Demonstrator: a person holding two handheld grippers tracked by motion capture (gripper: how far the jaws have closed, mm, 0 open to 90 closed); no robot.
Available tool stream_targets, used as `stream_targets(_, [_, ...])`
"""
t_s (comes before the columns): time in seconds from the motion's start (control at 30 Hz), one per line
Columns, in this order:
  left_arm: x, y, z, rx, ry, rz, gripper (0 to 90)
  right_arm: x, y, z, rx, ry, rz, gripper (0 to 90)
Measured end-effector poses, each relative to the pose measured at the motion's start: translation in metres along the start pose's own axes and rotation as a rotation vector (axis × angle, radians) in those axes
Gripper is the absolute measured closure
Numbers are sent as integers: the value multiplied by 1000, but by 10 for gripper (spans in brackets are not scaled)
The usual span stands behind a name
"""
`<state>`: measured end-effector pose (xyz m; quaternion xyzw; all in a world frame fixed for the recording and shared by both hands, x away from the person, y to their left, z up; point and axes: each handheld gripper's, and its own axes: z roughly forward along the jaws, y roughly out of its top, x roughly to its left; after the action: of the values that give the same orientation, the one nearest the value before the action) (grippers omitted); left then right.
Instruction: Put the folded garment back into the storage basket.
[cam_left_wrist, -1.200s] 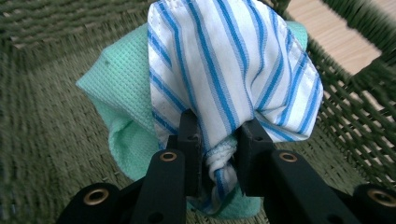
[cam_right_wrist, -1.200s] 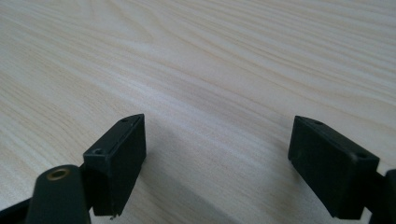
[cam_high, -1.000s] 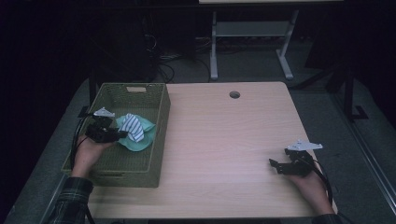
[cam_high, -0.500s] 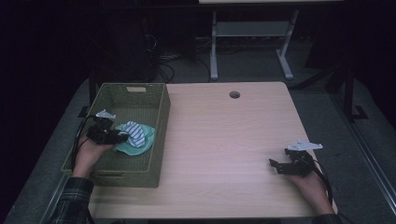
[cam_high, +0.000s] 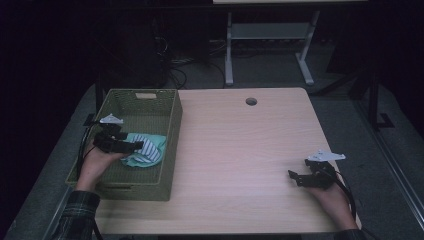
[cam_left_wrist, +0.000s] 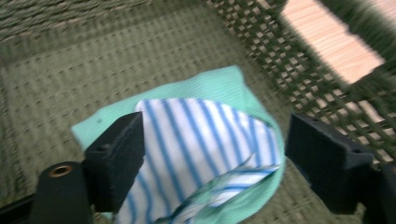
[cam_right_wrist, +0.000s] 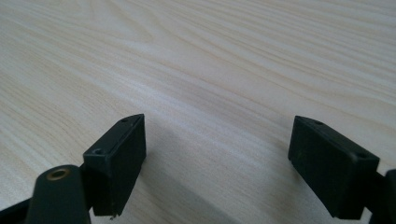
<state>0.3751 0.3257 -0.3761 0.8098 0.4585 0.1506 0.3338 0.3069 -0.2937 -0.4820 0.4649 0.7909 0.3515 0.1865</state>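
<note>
1 striped cloth (cam_left_wrist: 201, 140) in basket (cam_high: 150, 102), between left hand-held gripper's (cam_left_wrist: 210, 149) just-opened, spread jaws

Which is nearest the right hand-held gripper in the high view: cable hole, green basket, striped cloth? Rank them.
From the right hand-held gripper:
1. Cable hole, at the table's far edge, middle.
2. Green basket, left side; its right wall is closest.
3. Striped cloth, inside the basket.
</note>
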Motion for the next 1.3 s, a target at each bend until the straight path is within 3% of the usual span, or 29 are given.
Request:
stream_targets(0.13, [-12, 9, -2, -30, -17, 0, 132, 0, 0, 0, 0, 0, 0, 189])
stream_targets(0.5, [-53, 34, -2, -95, -89, 46, 132, 0, 0, 0, 0, 0, 0, 189])
stream_targets(0.97, [-112, 56, 15, -101, -178, 139, 133, 0, 0, 0, 1, 0, -1, 188])
stream_targets(1.3, [-167, 57, 40, -92, -234, 203, 133, 0, 0, 0, 1, 1, -2, 183])
